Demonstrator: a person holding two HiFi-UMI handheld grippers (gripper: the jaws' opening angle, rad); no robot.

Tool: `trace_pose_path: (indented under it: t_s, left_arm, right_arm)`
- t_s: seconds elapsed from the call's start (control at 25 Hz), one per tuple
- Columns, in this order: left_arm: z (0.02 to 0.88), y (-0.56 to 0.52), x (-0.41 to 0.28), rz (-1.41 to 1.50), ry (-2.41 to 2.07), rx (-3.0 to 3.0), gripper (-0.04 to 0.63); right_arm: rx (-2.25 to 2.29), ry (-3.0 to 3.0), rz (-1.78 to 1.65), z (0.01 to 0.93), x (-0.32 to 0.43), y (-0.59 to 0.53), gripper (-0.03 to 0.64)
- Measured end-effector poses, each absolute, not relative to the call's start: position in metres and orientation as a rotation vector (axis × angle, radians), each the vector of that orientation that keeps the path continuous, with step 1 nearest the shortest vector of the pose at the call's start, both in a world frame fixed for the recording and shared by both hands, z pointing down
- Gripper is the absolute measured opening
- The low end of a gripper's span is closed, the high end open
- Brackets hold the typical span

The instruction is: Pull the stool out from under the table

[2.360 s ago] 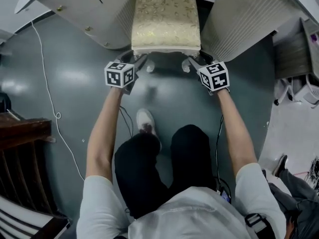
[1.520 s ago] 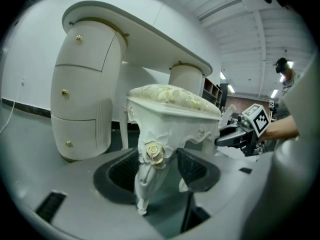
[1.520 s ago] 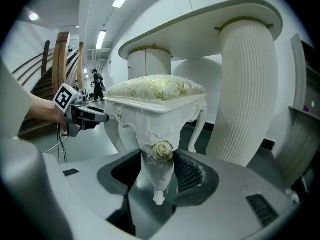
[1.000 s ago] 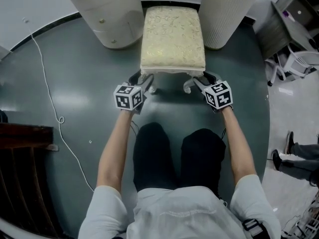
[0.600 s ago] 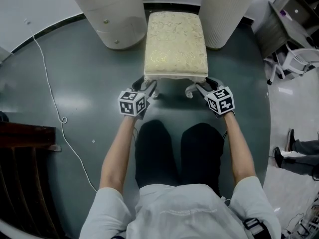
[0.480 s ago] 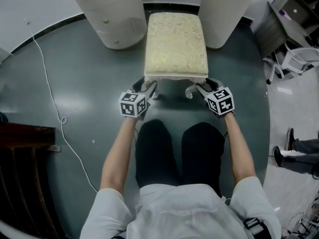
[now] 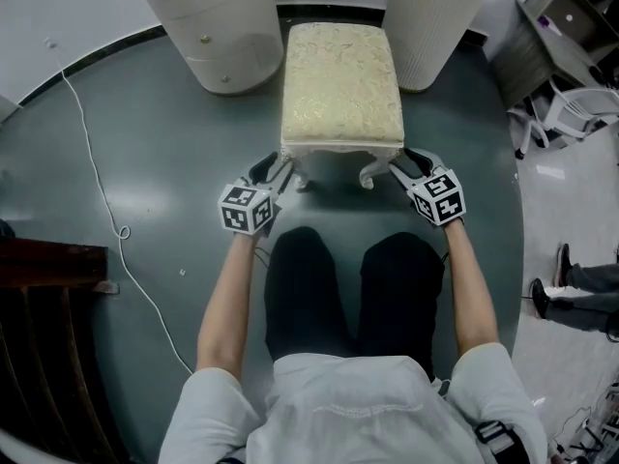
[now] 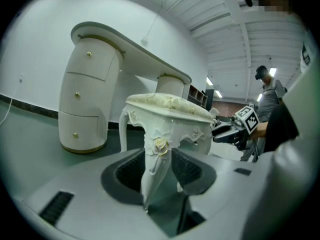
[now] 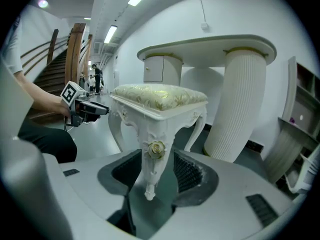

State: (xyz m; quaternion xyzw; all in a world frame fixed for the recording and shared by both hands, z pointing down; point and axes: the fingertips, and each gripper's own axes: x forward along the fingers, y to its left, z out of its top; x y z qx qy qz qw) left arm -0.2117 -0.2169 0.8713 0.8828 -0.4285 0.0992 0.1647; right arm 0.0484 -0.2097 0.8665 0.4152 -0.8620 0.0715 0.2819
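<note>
Cream stool (image 7: pixel 341 85) with its far end between the white table (image 7: pixel 218 27) pedestals, left gripper (image 7: pixel 274 174) just closing tighter on one front leg (image 8: pixel 156 169), right gripper (image 7: pixel 406 162) clamped on the other front leg (image 9: pixel 154 166).

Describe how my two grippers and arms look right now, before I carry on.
The left gripper and right gripper match: grey bodies, dark ribbed pads inside the jaws, and a white cube with black square markers on each. The forearms are bare below short pale sleeves; the trousers are black.
</note>
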Motion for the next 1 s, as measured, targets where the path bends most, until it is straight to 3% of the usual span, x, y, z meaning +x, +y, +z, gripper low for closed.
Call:
trace_pose_path:
  t_s: [0.12,0.24,0.32,0.76,1.0]
  left_arm:
    - [0.861,-0.218,-0.229,0.322,-1.291,2.544,0.102]
    - [0.839,-0.225,-0.245,0.367,-1.374,2.584,0.046]
    - [0.818,-0.233,-0.251,0.389,-1.429,2.624,0.034]
    - [0.686,-0.278,-0.23,0.421,-1.551,2.726,0.025]
    - [0.574,-0.283,-0.199,0.444,-1.494,2.706,0.025]
  right_arm:
    - [1.19,-2.334,0.131,0.845,0.066,-0.212,0.196]
    - [1.329,-2.346,0.09,0.817,0.088,-0.22,0.06]
    - [1.426,-2.32,0.065,0.797,0.103,-0.229,0.021]
    - [1.353,-2.442,-0.092,0.672,0.098,-0.271,0.015]
    - [1.375,-2.475,-0.124,0.525,0.114,-0.287,0.015]
